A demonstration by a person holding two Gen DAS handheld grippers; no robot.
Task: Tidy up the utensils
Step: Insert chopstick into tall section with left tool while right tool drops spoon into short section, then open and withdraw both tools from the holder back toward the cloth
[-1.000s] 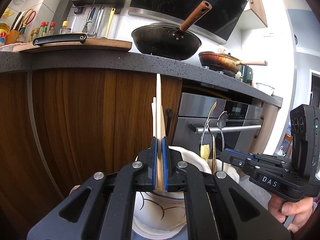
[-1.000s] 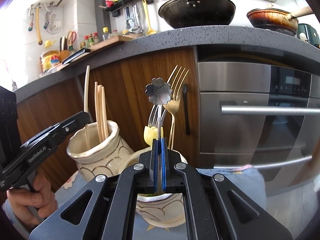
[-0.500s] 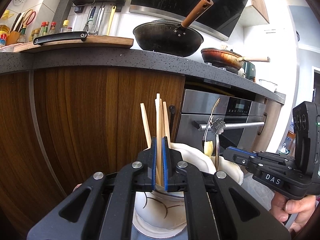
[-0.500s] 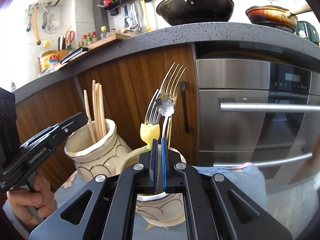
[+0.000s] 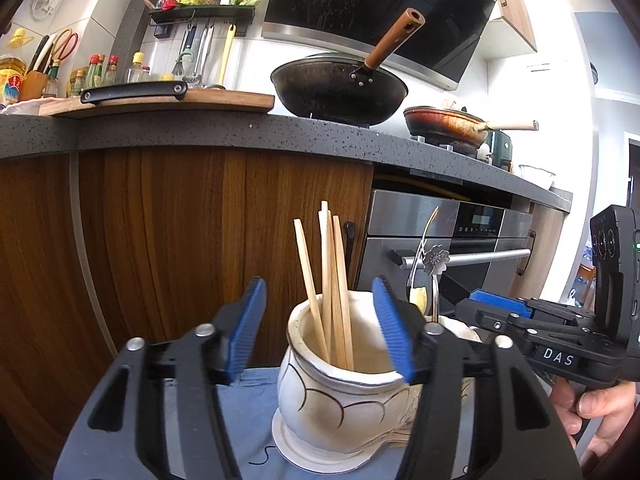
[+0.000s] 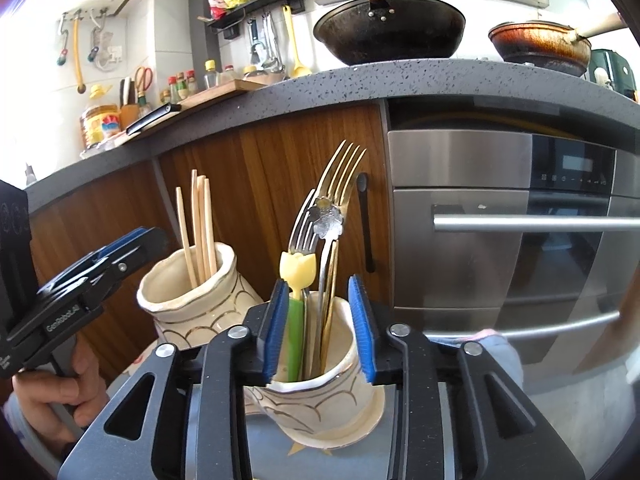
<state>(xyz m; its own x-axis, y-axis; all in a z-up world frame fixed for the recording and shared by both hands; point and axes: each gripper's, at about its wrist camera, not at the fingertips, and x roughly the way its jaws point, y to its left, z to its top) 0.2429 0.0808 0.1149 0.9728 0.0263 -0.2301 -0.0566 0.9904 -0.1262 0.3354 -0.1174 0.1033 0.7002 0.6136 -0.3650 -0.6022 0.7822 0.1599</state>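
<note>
Left gripper (image 5: 320, 320): jaws opening, pads clear of the chopsticks (image 5: 330, 280), which stand loose in the left ceramic jar (image 5: 340, 396), between and just beyond the jaws. Right gripper (image 6: 318, 328): jaws opening too, nothing pressed; flower-top spoon (image 6: 329, 220), gold forks (image 6: 340, 176) and yellow tulip utensil (image 6: 296, 268) stand in the right ceramic jar (image 6: 320, 404) between the pads. Both jars sit on a blue cloth (image 5: 244, 396).

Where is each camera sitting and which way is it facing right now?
Left wrist: rides the left tongs, jaws opening, facing the chopstick jar and cabinets; right tongs and a hand show.
Right wrist: rides the right tongs, jaws opening, facing the cutlery jar and oven; left tongs show.
Shared: both jars, chopsticks, wok.
</note>
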